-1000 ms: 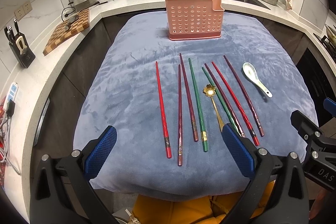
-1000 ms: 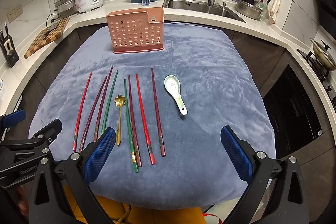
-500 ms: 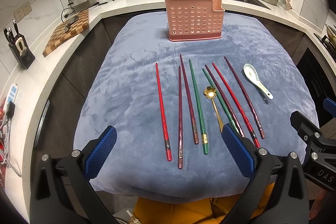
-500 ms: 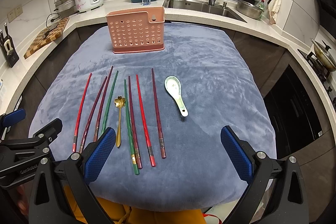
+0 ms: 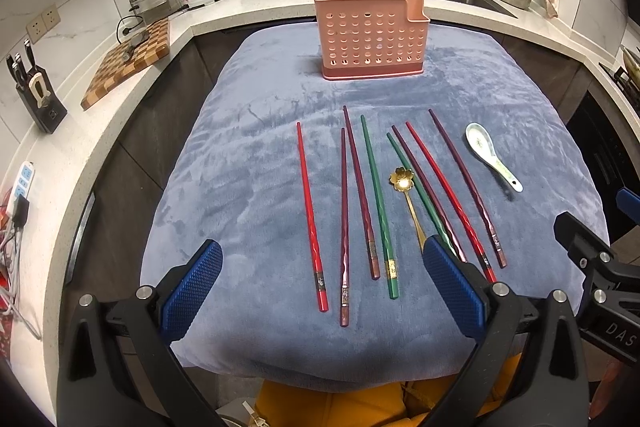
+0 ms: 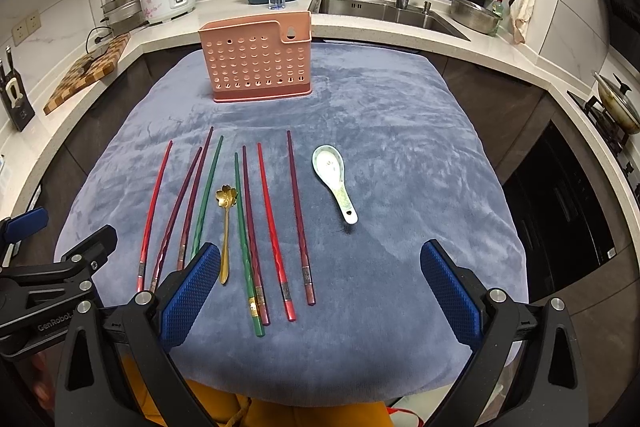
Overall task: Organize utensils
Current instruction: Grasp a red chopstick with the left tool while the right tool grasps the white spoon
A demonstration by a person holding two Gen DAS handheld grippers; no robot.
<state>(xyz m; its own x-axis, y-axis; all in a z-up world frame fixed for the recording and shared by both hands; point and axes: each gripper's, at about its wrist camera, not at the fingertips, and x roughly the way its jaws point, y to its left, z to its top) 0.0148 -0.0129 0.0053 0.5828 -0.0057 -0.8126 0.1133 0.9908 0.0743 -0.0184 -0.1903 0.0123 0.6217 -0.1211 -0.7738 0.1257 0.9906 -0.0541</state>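
Very little has changed over the last second. In my left claw's view the chopsticks [image 5: 362, 195] and the white spoon [image 5: 493, 155] have slid slightly lower on the blue cloth [image 5: 240, 187], so I have drifted a touch. My right claw's view shows the same small downward slip of the spoon.

We cannot see into the pink holder [image 5: 370, 35], whose perforated front wall blocks its inside. The left gripper's right pad [image 5: 452, 291] covers the near ends of the gold spoon [image 5: 408, 199] and neighbouring chopsticks. Band markings near the chopstick ends are too small to read.
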